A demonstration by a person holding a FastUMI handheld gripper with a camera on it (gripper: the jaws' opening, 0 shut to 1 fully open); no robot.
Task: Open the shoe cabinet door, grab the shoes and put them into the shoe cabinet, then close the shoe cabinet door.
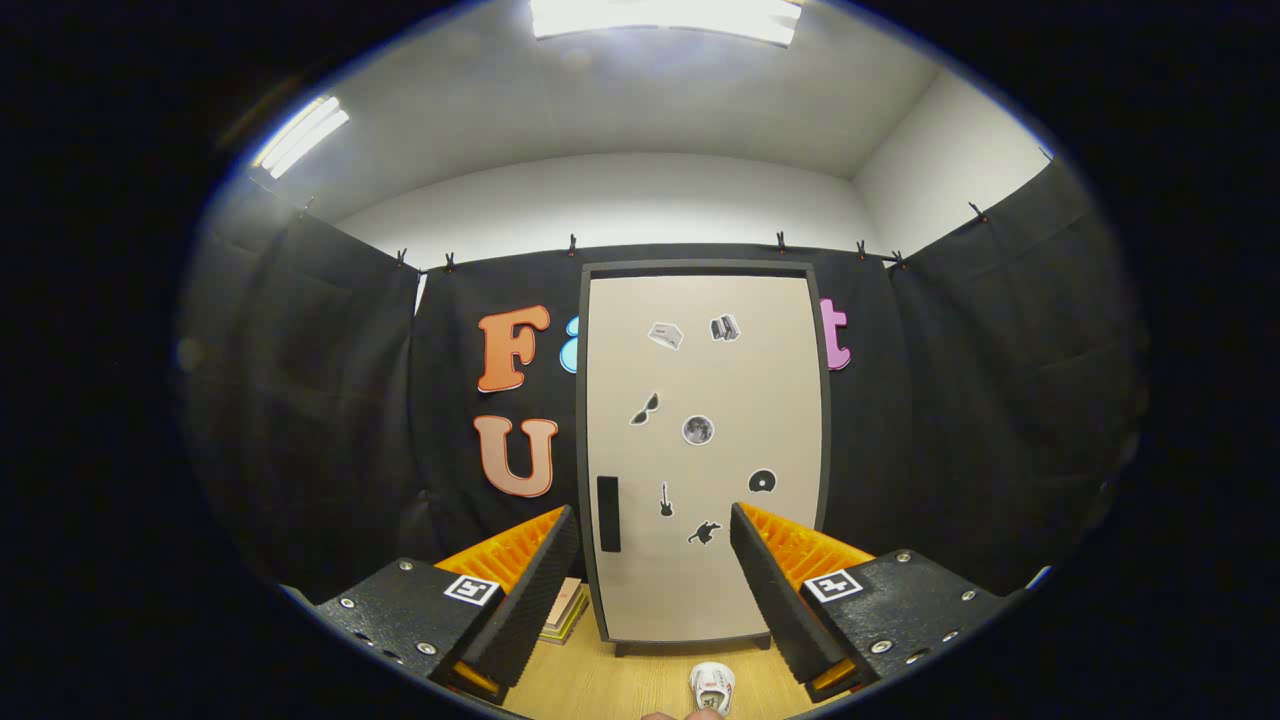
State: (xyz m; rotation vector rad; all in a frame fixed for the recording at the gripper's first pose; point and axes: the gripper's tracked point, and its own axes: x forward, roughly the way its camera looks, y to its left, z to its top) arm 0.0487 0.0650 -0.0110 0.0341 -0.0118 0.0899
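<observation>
Shoe cabinet (pixel 703 455) stands upright in the middle of the frame, against the dark booth wall, and its pale door (pixel 710 400) is flush in the frame, so we judge the first step, opening it, as not yet done. Reading from the left: a small stack of books (pixel 564 610) lies on the wooden floor (pixel 620 685) low in the frame, just left of the cabinet's base and partly behind our left finger. Next comes the dark vertical handle (pixel 608 514) at the door's lower left edge, the thing we would need to reach first. Across the door face we see several small stickers (pixel 698 430). Our gripper (pixel 655 585) is spread wide, its two fingers flanking the lower part of the door in the picture, and it holds nothing. Below centre, between the fingers and close to us, one light shoe (pixel 712 687) sits on the floor in front of the cabinet. So everything remains: opening, loading the shoe, and closing.
</observation>
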